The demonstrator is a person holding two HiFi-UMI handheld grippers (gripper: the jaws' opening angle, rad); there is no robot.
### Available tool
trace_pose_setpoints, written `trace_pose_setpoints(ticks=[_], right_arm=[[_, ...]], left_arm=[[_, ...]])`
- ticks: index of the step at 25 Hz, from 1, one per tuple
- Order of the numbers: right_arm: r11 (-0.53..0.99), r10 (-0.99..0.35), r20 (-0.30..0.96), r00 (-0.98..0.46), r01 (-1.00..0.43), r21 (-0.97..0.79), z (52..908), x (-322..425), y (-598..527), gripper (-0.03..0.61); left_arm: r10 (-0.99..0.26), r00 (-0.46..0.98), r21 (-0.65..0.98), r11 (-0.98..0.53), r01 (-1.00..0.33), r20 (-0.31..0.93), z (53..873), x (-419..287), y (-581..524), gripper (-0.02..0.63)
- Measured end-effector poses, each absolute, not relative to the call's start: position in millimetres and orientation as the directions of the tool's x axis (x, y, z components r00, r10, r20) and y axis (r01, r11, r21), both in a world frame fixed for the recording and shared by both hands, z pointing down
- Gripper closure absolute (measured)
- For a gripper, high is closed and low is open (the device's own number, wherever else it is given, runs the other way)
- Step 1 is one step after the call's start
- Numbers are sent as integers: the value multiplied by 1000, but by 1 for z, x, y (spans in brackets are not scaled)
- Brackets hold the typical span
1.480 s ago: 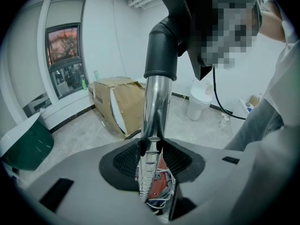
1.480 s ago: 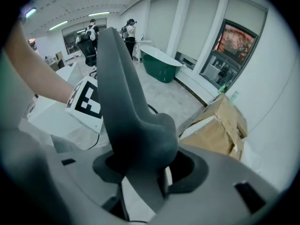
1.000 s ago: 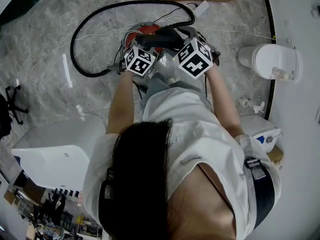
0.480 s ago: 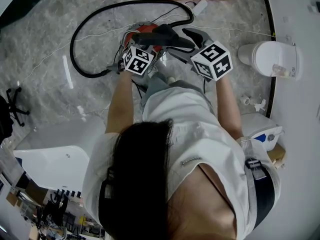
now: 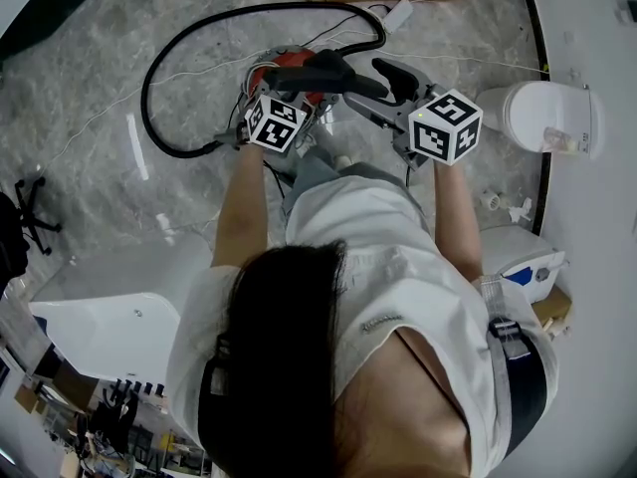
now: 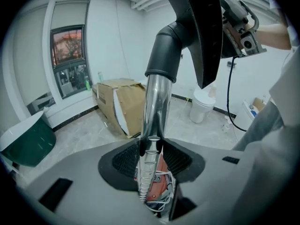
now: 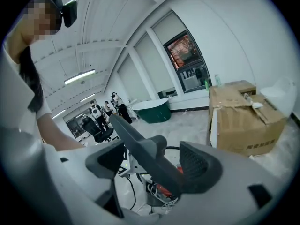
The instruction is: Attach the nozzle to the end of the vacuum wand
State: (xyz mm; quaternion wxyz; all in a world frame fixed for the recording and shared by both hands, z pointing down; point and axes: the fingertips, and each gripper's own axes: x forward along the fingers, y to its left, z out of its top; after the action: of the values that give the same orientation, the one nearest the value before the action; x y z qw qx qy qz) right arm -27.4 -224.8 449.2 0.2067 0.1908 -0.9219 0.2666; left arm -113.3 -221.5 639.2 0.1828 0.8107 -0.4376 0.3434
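Clamping one chrome wand (image 6: 154, 107) low on its tube, left claw (image 6: 151, 146) is pinched on it; left forearm (image 5: 244, 217) stretched forward, claw tipped downward. Right claw (image 7: 154, 163) is spread wide and its jaws have just been opening. Right forearm (image 5: 453, 217) runs out alongside, claw aimed across toward the left one. One grey nozzle (image 7: 140, 142) crosses its gap on a slant, long axis from the claw's upper left to lower right, pads not squeezing it. Wand axis runs straight out ahead of the left claw into one black collar (image 6: 164, 55), with the nozzle at that far end; can't tell if it's seated. Beyond both claws: one red vacuum body (image 5: 289, 60) and one black hose (image 5: 299, 5) looped on the floor (image 5: 100, 167). Farther ahead of the left claw: one cardboard box (image 6: 119, 102), one toilet (image 6: 204, 104).
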Motion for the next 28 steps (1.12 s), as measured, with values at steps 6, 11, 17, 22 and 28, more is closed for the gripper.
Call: trace_pose_setpoints(ticks=[6,11,17,22,28], right_arm=[[778,-246,471,-847,-462,-426,448,-26,-225,221],[772,-248,415,-876,-437,-462,440,-30,-227,221],[774,-241,401,-884,-424,-471,441,-27,-227,221],[764,-262,371,-891,-427,-484,439,-17,-226,221],[768,-327,384,-864,-479,-425,439,-6,-225,222]], left_arm=[[-590,390,16,-538,-843,707,640,-116,-222,445],[-579,430,80,-531,-844,692,639,-119,-216,406],[-597,424,97,-500,-861,681,632,-129,-206,344],[-598,437,138,-478,-867,672,624,-129,-185,334],[-643,418,154,-426,-891,642,600,-125,-160,334]])
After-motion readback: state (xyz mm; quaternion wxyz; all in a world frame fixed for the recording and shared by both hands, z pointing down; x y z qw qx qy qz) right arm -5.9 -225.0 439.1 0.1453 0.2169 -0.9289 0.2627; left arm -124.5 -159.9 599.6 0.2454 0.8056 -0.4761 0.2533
